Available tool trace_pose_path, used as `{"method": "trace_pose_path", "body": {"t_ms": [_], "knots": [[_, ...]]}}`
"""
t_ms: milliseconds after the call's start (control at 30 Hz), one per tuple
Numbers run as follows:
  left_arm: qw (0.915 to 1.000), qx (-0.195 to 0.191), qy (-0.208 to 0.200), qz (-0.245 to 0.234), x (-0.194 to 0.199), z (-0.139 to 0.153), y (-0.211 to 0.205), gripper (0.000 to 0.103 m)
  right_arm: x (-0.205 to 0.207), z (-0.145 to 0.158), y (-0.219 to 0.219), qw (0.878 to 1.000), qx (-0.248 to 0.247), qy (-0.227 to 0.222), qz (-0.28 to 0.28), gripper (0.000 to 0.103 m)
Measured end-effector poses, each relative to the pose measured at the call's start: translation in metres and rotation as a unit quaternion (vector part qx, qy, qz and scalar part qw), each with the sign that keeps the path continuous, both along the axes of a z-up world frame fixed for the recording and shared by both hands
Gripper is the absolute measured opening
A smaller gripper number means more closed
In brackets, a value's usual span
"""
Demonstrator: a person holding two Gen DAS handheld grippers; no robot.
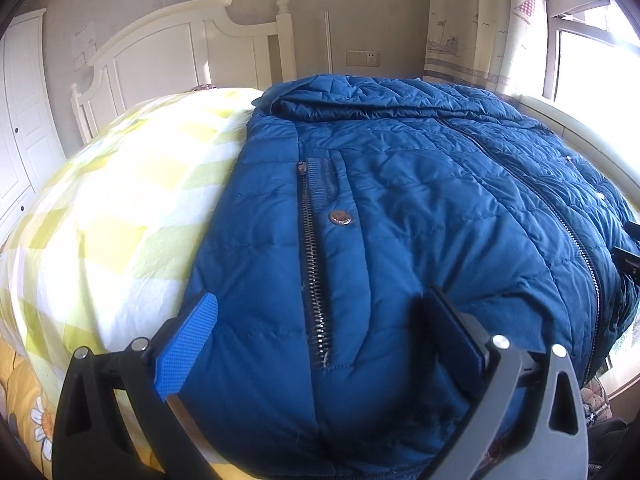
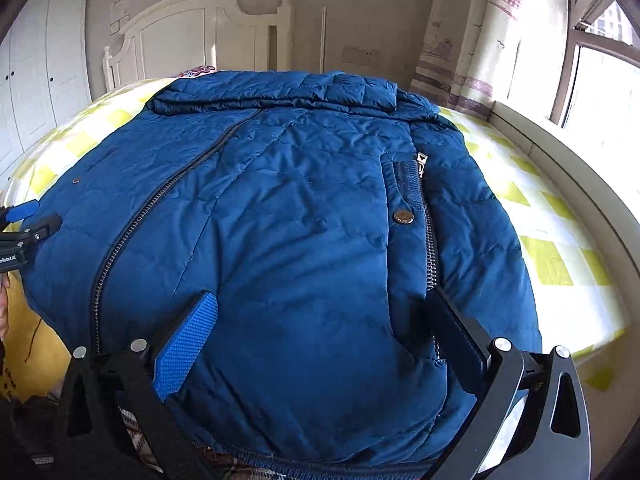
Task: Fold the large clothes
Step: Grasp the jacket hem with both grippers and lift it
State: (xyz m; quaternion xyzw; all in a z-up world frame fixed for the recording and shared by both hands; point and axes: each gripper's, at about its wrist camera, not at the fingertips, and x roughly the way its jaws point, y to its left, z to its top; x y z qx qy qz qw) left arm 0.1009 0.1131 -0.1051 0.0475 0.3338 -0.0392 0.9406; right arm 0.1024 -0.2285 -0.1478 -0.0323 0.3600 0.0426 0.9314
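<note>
A large blue quilted jacket (image 1: pixel 420 184) lies flat on the bed, front up, zipped, with its hood at the far end. It fills the right wrist view (image 2: pixel 280 220) too. My left gripper (image 1: pixel 320 320) is open over the jacket's near left hem, its jaws either side of a pocket zipper (image 1: pixel 314 264). My right gripper (image 2: pixel 320 320) is open over the near right hem, beside the other pocket zipper (image 2: pixel 430 232). The left gripper also shows at the left edge of the right wrist view (image 2: pixel 24 220). Neither gripper holds cloth.
The bed has a yellow-and-white checked cover (image 1: pixel 120 208) and a white headboard (image 1: pixel 180 44). A white wardrobe (image 2: pixel 40 60) stands to the left. A curtain (image 2: pixel 472 32), a window (image 2: pixel 600 80) and a long sill (image 2: pixel 568 176) run along the right.
</note>
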Motion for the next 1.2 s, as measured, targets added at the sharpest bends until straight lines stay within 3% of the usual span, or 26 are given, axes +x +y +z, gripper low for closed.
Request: {"method": "trace_pose_path", "body": {"t_ms": [100, 233, 333, 433, 533, 600, 733, 867, 1033, 1133, 1200], "knots": [[1.0, 0.0, 0.0, -0.001, -0.001, 0.0, 0.0, 0.101, -0.006, 0.01, -0.009, 0.999, -0.021, -0.011, -0.026, 0.098], [1.0, -0.002, -0.004, -0.001, -0.002, 0.0, 0.0, 0.101, -0.007, 0.007, -0.047, 0.996, 0.001, -0.011, -0.094, 0.098], [1.0, -0.003, -0.005, 0.0, -0.002, -0.001, 0.0, 0.101, -0.007, -0.007, -0.061, 0.996, 0.031, -0.012, -0.083, 0.099], [1.0, -0.002, 0.002, -0.007, -0.003, 0.002, 0.002, 0.101, -0.008, 0.001, -0.061, 0.996, 0.014, 0.001, -0.085, 0.098], [0.9994, -0.032, -0.007, -0.014, -0.018, 0.007, 0.02, 0.101, -0.023, 0.01, -0.075, 0.995, 0.009, -0.021, -0.1, 0.098], [0.998, -0.061, -0.013, -0.01, -0.034, 0.005, 0.041, 0.101, -0.038, 0.007, -0.095, 0.993, 0.036, -0.024, -0.108, 0.098], [0.9893, -0.144, 0.02, -0.013, -0.056, -0.015, 0.084, 0.1, -0.064, -0.023, -0.131, 0.986, 0.144, -0.01, -0.089, 0.098], [0.9876, -0.155, 0.026, -0.003, -0.064, -0.03, 0.093, 0.1, -0.072, -0.048, -0.137, 0.981, 0.182, -0.009, -0.068, 0.098], [0.9896, -0.138, 0.014, -0.039, -0.056, -0.028, 0.066, 0.1, -0.064, -0.054, -0.132, 0.978, 0.201, -0.031, -0.038, 0.096], [0.9832, -0.175, 0.026, -0.046, -0.045, -0.038, 0.063, 0.101, -0.057, -0.058, -0.133, 0.975, 0.22, -0.034, -0.027, 0.096], [0.9784, -0.198, 0.024, -0.056, -0.042, -0.044, 0.065, 0.1, -0.052, -0.06, -0.134, 0.971, 0.236, -0.035, -0.014, 0.09]]}}
